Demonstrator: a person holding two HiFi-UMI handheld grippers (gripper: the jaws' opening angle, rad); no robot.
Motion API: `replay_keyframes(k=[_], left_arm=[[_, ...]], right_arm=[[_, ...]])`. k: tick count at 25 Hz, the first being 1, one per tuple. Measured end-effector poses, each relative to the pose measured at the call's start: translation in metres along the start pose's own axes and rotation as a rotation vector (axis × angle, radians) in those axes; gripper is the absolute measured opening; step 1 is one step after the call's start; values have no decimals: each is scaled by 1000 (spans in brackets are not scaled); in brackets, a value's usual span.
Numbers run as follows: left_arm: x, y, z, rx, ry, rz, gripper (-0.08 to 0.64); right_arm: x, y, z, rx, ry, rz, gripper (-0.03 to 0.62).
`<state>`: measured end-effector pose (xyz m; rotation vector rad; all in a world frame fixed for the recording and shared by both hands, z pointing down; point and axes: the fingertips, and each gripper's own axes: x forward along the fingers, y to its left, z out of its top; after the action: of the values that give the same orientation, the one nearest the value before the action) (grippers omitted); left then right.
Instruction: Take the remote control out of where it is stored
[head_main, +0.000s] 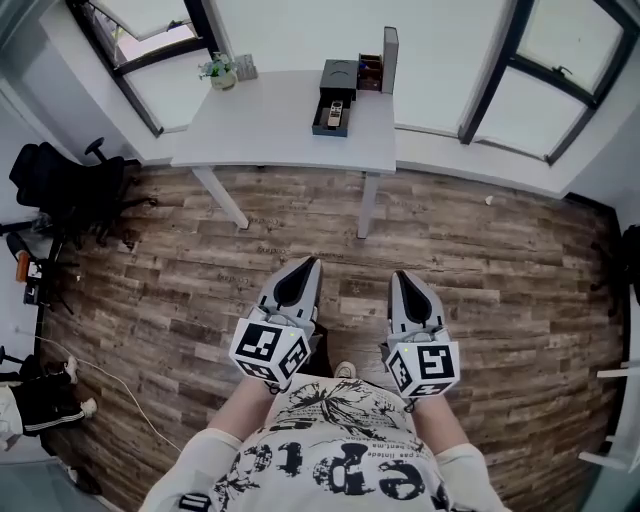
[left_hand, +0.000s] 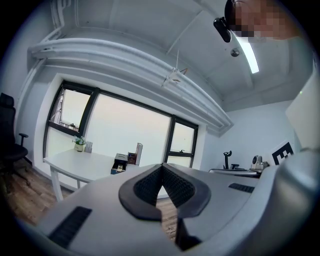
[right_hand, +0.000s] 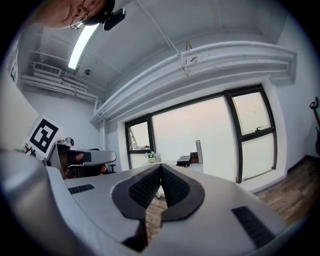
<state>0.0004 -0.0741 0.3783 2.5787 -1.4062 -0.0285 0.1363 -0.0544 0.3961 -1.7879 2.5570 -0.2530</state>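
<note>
Grey left gripper (head_main: 303, 268), grey right gripper (head_main: 401, 279): closed, empty. Approach step; next, reach slim remote control (head_main: 336, 112) in open black drawer (head_main: 319, 126).

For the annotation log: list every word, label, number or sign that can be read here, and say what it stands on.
Shirt: large black printed letters, warped and cut off by the frame; not surely readable.
Cubes on left gripper and right gripper: black-and-white square patterns, no words.
Remote control on the table: any print too small to read.
No text reads for certain.
</note>
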Motion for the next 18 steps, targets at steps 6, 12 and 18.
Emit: replay_keyframes(k=[6,12,18], left_arm=[[78,30,5,-6,23,-52,9],[162,93,34,-6,16,-85,9],[233,171,60,0,17,-97,9]], right_arm=[[59,-44,6,7,7,-73,2],[160,-64,25,-12,19,-94,2],[267,-73,43,-12,10,-107,2]])
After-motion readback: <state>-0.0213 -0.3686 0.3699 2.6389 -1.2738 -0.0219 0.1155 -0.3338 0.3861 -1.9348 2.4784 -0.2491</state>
